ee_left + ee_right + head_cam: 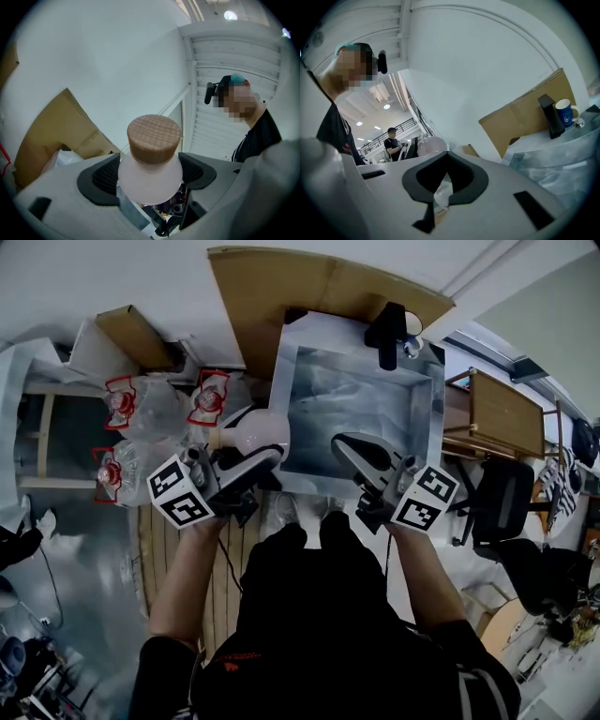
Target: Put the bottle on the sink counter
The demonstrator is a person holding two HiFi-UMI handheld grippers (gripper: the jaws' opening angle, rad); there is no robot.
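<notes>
Left gripper (251,458) jaws clench the pale pink round bottle (150,169) with its ribbed brown cap; right gripper (350,445) jaws pressed together, empty, above the steel sink's (292,381) near edge.

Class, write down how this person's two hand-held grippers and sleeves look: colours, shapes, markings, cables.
The left gripper and right gripper have pale grey moulded plastic bodies with black ribbed pads. Each carries a white cube with black square markers, left and right. A thin black cable hangs below the left one. The person wears a black short-sleeved top.
</notes>
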